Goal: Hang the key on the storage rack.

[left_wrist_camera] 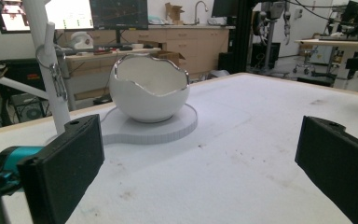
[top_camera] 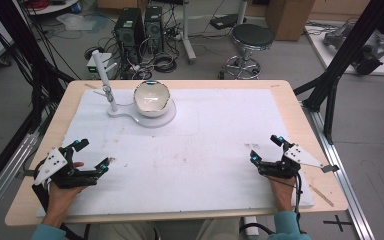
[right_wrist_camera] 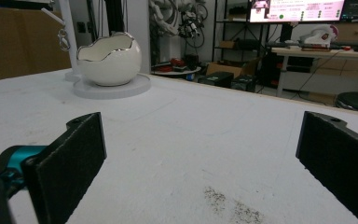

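Both claws rest low at the near edge of the desk (top_camera: 290, 100), the left claw (top_camera: 91, 159) and the right claw (top_camera: 265, 149) each spread wide with nothing between the jaws. The white egg-shaped bowl (top_camera: 152, 98) sits upright on its round white base (top_camera: 156, 118) at the far side, well apart from both, beside a white post (top_camera: 105, 80).

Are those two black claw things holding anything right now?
No. The left gripper and right gripper are both open, with nothing between their jaws; the egg-shaped bowl sits apart.
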The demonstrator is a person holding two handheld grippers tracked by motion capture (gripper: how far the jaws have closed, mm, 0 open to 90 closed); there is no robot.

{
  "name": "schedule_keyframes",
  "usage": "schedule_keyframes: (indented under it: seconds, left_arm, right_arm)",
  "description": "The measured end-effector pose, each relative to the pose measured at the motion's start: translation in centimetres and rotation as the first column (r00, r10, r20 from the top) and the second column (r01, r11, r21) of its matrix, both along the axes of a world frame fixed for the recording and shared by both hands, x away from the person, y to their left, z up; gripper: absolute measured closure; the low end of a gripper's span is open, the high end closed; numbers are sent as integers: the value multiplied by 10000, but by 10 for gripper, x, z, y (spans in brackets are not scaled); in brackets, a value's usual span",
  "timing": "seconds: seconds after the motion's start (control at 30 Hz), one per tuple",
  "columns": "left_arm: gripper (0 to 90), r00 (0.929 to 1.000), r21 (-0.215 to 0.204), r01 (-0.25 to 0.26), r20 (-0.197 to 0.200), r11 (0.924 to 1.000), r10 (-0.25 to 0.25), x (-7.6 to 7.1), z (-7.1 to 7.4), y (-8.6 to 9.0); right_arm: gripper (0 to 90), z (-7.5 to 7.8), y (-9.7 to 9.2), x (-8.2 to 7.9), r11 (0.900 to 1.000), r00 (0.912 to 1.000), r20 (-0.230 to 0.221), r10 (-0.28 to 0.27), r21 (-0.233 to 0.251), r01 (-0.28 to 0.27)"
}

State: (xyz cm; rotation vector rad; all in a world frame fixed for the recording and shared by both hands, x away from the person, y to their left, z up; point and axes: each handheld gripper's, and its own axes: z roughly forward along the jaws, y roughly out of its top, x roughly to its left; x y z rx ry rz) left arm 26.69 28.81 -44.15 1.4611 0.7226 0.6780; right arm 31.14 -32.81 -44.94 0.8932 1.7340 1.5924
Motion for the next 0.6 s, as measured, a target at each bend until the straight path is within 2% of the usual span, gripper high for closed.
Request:
schedule_keyframes:
  seconds: [0.07,0.17,0.23,0.3,0.4,0.5,0.6]
  left_arm:
    - [17,10000,-38,-84,-41,10000,84,-1,-6,0]
    - [17,9999,-259,-112,126,9996,115,-3,-12,2]
    - [17,10000,-272,-71,-7,9996,70,-4,-18,3]
    - [17,9998,-311,-122,130,9994,126,-5,-19,4]
    - [17,9990,-153,-265,343,9995,270,-8,-19,2]
    - [17,9991,-254,-381,171,9990,385,-6,-19,2]
    - [17,9989,-83,-413,230,9991,415,-7,-19,1]
  right_arm:
    - [6,0,0,0,10000,10000,12,1,-12,-1]
    - [6,0,0,-1,10000,10000,-26,41,-55,-41]
    - [6,0,0,-1,10000,10000,-23,44,-53,-44]
    - [6,0,0,-1,10000,10000,-30,30,-60,-30]
    - [6,0,0,0,10000,10000,41,45,-39,-45]
    - [6,0,0,0,10000,10000,15,56,-8,-56]
    - [7,0,1,-1,9998,10000,61,56,-175,-55]
